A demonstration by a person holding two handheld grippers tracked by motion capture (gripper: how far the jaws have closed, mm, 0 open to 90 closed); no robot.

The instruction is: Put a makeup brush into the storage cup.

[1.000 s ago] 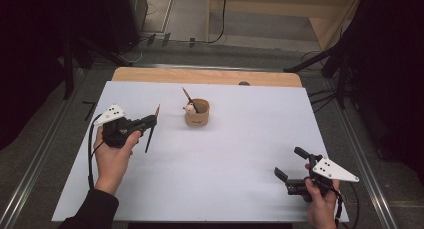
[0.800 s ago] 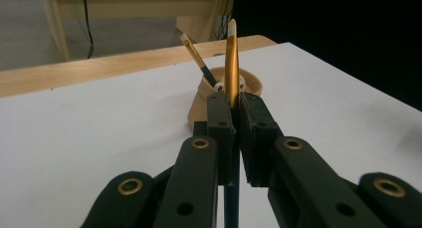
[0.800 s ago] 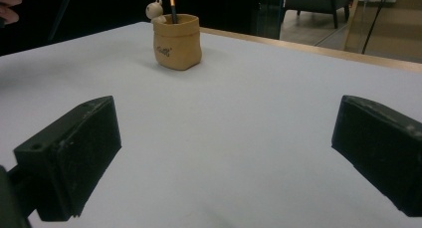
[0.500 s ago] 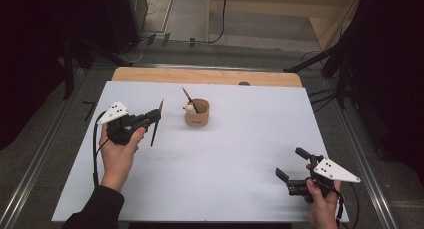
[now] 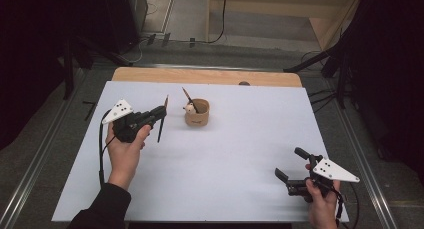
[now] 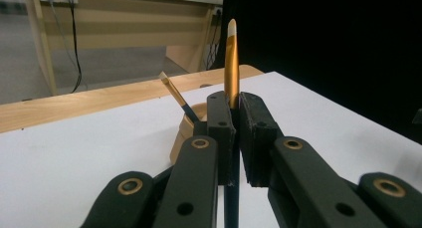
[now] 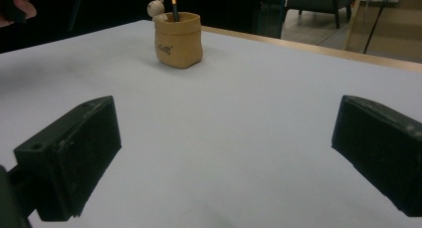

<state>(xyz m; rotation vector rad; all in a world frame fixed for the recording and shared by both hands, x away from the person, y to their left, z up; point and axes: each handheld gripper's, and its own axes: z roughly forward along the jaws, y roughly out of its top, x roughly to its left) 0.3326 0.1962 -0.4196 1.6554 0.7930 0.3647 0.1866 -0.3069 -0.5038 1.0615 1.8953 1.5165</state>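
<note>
The left gripper [image 5: 161, 115] is clenched on a pencil [image 5: 161, 124], which stands nearly upright between the jaws; in the left gripper view the pencil [image 6: 231, 58] rises above the jaw tips with its pale end uppermost, and its dark shaft runs down below them. The gripper hangs above the white table [image 5: 240, 179], just left of the cup [image 5: 196, 114], and the pencil is clear of the table and apart from the cup. The cup stands upright toward the far middle of the table and already contains one pencil [image 5: 189, 97], which leans to the left, with a small figurine [image 5: 189, 108] at its near-left rim. The right gripper [image 5: 292, 170] rests low at the near right corner, well apart from the cup, with its jaws released and nothing between them; the right gripper view shows bare table between the two pads [image 7: 69, 156]. The step in hand is judged to be the carry of the held pencil to the cup. The next move calls for a short shift to the right until the lower end of the pencil is over the cup mouth, then a descent into the opening, clear of the leaning pencil and the figurine, before the jaws release. Contact with the rim could tip the cup.
</note>
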